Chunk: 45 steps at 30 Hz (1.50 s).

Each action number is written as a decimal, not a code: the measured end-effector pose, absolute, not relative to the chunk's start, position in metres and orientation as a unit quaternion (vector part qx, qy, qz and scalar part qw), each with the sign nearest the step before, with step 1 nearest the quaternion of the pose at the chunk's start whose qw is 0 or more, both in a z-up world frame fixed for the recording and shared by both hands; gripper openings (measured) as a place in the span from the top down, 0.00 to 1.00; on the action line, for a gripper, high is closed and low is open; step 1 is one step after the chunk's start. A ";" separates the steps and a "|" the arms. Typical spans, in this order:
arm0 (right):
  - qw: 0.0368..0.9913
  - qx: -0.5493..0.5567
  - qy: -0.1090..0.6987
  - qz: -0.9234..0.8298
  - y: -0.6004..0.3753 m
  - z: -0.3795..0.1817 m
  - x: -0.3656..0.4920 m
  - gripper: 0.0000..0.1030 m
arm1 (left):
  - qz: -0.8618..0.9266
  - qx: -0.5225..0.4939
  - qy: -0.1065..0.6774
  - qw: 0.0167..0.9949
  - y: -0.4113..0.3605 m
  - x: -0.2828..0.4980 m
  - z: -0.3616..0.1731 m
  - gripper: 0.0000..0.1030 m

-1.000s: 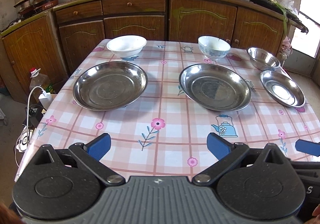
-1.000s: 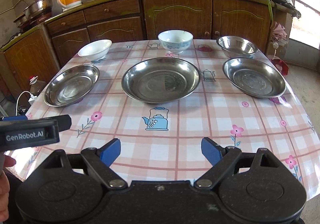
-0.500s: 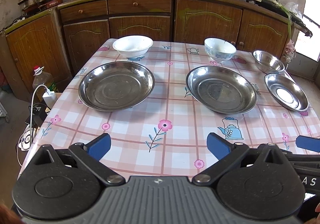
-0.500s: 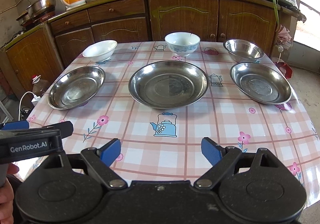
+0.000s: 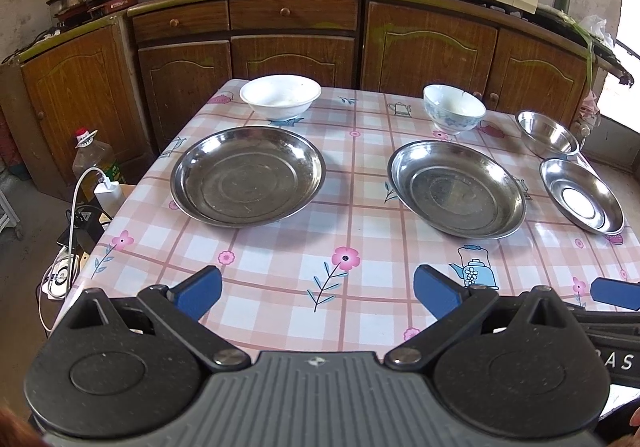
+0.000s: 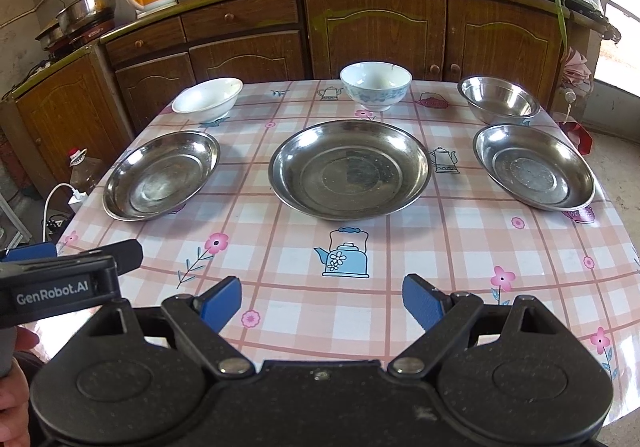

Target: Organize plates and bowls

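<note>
The three steel plates lie in a row across the middle of the table: the left plate (image 5: 247, 176) at about 11 o'clock from your left gripper, the big middle plate (image 6: 349, 169) at 12 o'clock from your right one, and the right plate (image 6: 534, 167) at 2 o'clock. They look thin, stiff and light but slick, so I would pinch each by its rolled rim at the near edge, where a finger can slide under. Behind them, each well apart from its plate, stand the white bowl (image 5: 280, 96), the blue-patterned bowl (image 6: 375, 85) and the steel bowl (image 6: 499, 100). The two ceramic ones are likely heavier and will chip, so grip the wall at the rim and set them down softly. The glossy checked tablecloth (image 6: 460, 247) may let things skate. Your left gripper (image 5: 316, 289) and right gripper (image 6: 322, 299) both hang spread wide and empty over the near edge.
</note>
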State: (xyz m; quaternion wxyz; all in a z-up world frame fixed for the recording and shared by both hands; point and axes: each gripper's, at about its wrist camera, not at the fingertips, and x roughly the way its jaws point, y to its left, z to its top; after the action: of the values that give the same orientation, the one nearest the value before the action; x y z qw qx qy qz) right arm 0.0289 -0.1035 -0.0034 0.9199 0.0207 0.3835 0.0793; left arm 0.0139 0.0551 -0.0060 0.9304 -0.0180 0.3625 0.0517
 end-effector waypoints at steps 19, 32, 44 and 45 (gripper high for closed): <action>0.918 0.011 0.385 0.094 -0.085 -0.005 0.042 0.00 | 0.069 -0.025 0.362 0.929 0.069 0.019 -0.007 0.00; 0.915 0.003 0.389 0.104 -0.068 -0.008 0.054 0.00 | 0.082 -0.033 0.362 0.928 0.083 0.025 -0.009 0.00; 0.911 -0.006 0.398 0.113 -0.048 -0.016 0.070 0.00 | 0.096 -0.042 0.367 0.924 0.102 0.034 -0.017 0.00; 0.910 -0.006 0.398 0.113 -0.047 -0.017 0.072 0.00 | 0.098 -0.043 0.367 0.924 0.104 0.035 -0.017 0.00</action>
State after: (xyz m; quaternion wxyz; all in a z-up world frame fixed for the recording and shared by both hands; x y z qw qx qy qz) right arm 0.0721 -0.0469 -0.0170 0.9103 -0.0064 0.3981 0.1135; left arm 0.0354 0.1043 -0.0173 0.9241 -0.0428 0.3669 0.0976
